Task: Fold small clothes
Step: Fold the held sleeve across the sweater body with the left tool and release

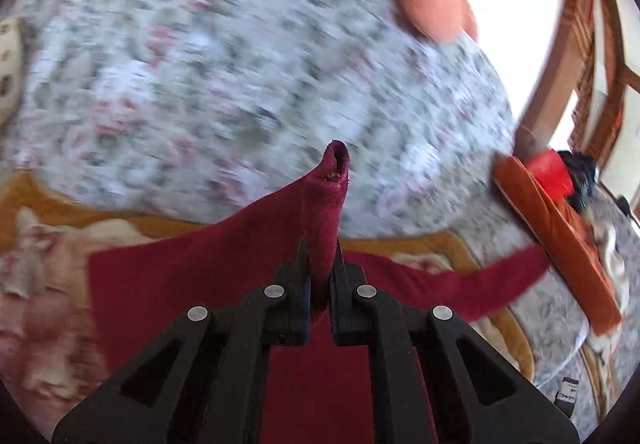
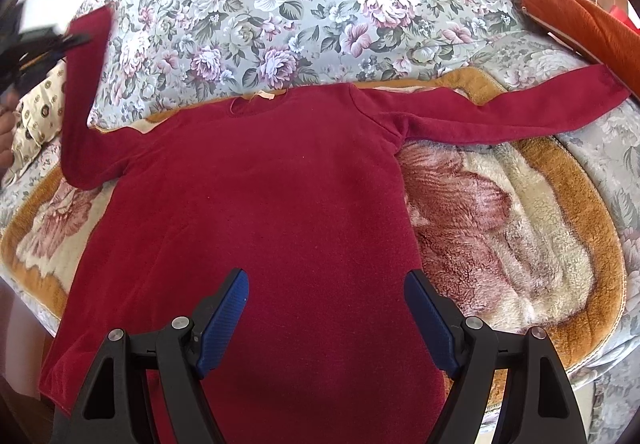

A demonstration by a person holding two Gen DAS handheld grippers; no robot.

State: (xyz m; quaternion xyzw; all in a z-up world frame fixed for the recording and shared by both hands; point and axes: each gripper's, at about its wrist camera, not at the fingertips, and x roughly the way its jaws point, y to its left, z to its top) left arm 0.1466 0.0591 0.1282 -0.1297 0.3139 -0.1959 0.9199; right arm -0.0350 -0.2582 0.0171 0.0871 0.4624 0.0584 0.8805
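A dark red long-sleeved top [image 2: 280, 204] lies flat on a fleece blanket [image 2: 520, 236], neck toward the floral pillow. Its right sleeve [image 2: 520, 108] stretches out to the right. Its left sleeve [image 2: 86, 84] is lifted upward. My left gripper [image 1: 320, 256] is shut on that sleeve's cuff [image 1: 328, 204], which sticks up between the fingers; this gripper also shows in the right wrist view [image 2: 60, 44] at the far left. My right gripper [image 2: 326, 284] is open and empty, hovering above the top's lower body.
A large floral pillow [image 2: 300, 4] lies behind the top. An orange cushion [image 2: 580, 20] sits at the right, a patterned cushion [image 2: 40, 112] at the left. A peach plush thing [image 1: 432, 0] and wooden furniture [image 1: 568, 44] stand beyond the pillow.
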